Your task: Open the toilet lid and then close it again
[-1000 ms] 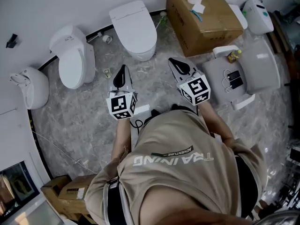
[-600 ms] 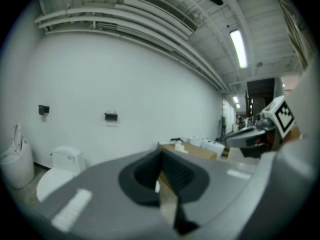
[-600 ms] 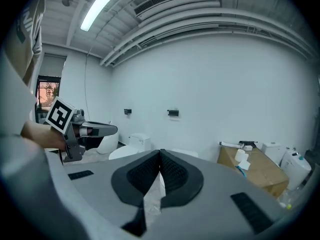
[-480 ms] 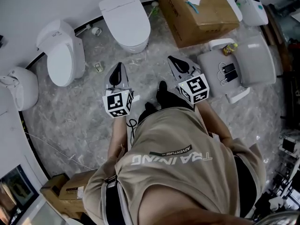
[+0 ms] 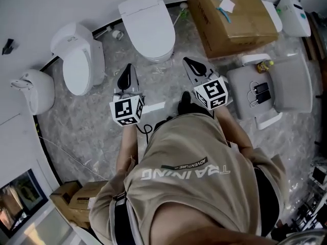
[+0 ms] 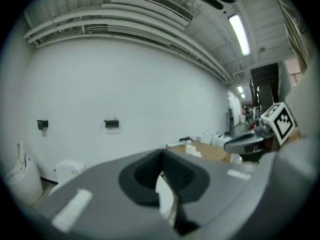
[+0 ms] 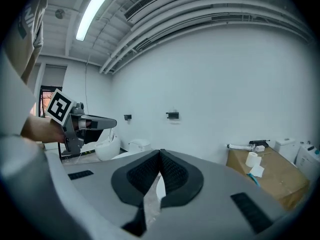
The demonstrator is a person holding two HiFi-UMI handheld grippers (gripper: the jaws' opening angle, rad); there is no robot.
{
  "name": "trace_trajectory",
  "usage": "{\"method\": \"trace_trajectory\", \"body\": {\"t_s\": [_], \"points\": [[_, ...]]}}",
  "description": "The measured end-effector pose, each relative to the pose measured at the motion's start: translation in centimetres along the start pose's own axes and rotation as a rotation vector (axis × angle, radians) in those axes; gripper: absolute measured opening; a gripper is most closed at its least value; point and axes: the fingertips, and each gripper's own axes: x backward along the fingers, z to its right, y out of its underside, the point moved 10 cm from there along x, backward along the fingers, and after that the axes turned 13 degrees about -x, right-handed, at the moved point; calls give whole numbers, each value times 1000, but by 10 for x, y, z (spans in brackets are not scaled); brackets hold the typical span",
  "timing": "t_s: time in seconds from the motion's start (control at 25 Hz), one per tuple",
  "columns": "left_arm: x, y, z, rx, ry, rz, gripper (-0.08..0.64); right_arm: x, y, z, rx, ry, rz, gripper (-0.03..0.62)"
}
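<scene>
A white toilet (image 5: 148, 27) with its lid down stands against the wall, straight ahead in the head view. My left gripper (image 5: 126, 74) hovers in the air short of its front rim, a little to the left, shut with nothing in it. My right gripper (image 5: 191, 64) is held level with it just right of the bowl, also shut and empty. In the left gripper view the jaws (image 6: 161, 156) meet at their tips. The right gripper's jaws (image 7: 160, 155) touch at their tips in its own view. Neither gripper touches the toilet.
A second white toilet (image 5: 79, 65) stands to the left, and a rounded white fixture (image 5: 33, 91) sits further left. At the right are a large cardboard box (image 5: 232, 17) with paper rolls on it and grey-white toilet parts (image 5: 286, 83) on the marble floor.
The head view has shifted, so the toilet sits slightly further right and lower than half a second ago. Both grippers stay shut and side by side in front of it.
</scene>
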Motion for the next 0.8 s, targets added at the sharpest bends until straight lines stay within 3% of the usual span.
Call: {"method": "trace_trajectory", "body": {"t_s": [0.4,0.8], "points": [[-72,-15,9,83,-21,-32,5,-49,-12,76,-19,-70,-46,14],[-86,4,-16,96,-58,-88,5,-96,-8,80,-25,-119,-112,14]]}}
